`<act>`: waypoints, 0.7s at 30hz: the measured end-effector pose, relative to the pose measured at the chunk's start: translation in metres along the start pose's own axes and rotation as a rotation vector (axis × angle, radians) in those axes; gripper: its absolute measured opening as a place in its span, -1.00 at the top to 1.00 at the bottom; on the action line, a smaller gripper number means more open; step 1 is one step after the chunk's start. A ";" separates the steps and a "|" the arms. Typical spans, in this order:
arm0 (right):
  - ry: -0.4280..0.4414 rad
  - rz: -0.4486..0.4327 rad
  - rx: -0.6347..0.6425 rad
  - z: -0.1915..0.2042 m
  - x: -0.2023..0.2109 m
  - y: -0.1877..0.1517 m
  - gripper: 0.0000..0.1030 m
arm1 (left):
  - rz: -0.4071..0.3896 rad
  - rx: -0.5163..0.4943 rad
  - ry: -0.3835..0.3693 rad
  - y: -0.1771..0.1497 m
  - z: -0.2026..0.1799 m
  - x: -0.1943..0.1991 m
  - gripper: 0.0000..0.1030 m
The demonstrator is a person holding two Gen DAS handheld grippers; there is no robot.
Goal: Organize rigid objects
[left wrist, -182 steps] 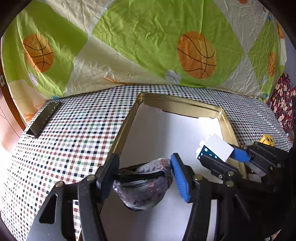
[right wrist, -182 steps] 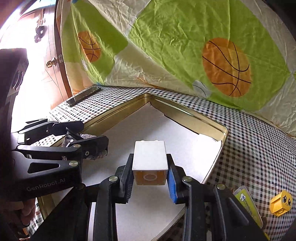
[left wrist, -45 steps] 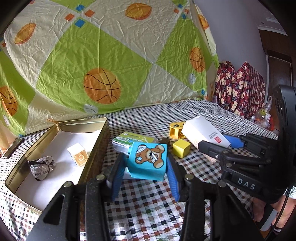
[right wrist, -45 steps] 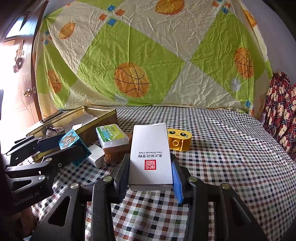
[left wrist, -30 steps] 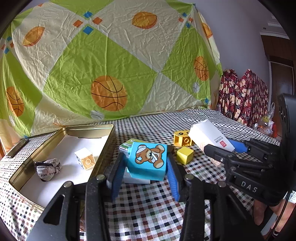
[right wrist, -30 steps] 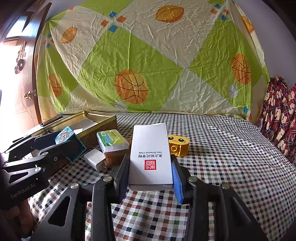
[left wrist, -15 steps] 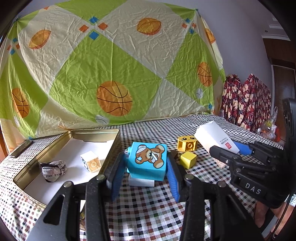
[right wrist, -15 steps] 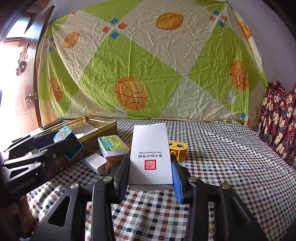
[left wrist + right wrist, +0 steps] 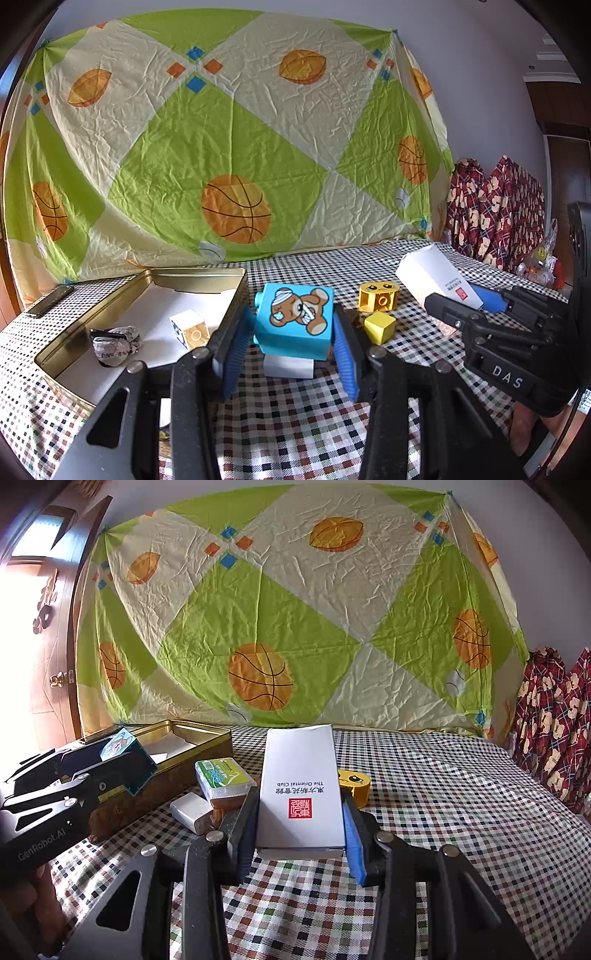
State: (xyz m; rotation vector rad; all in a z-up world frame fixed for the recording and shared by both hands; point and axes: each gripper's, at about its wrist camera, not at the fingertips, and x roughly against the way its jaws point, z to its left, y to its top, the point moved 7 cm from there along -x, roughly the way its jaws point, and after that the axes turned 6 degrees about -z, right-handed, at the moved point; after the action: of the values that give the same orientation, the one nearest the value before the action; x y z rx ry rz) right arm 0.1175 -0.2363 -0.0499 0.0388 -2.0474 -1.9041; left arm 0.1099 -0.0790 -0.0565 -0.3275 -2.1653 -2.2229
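My left gripper [image 9: 291, 328] pinches a blue bear-printed block [image 9: 293, 320], held above the checked tablecloth [image 9: 406, 354], just right of the gold tin tray [image 9: 110, 306]. In the tray lie a white-and-tan cube [image 9: 190, 328] and a crumpled wrapper [image 9: 114, 343]. My right gripper [image 9: 299, 812] clamps a tall white carton [image 9: 300, 790] with a red seal. Near it on the cloth lie a green-topped pack [image 9: 223, 777], a small white box [image 9: 190, 810], a yellow face block [image 9: 354, 781] and a yellow cube [image 9: 379, 326].
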 end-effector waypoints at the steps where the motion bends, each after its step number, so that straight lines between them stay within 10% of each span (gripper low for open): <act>1: 0.000 -0.003 0.000 0.000 0.001 0.000 0.17 | -0.003 -0.001 0.001 0.000 0.000 0.001 0.17; 21: -0.012 -0.065 0.016 0.002 0.012 0.004 0.17 | -0.079 0.005 0.027 0.004 0.005 0.014 0.17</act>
State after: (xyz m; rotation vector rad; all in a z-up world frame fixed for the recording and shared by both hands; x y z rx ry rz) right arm 0.1063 -0.2369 -0.0437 0.0990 -2.0936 -1.9311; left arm 0.0973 -0.0720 -0.0498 -0.2140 -2.2074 -2.2470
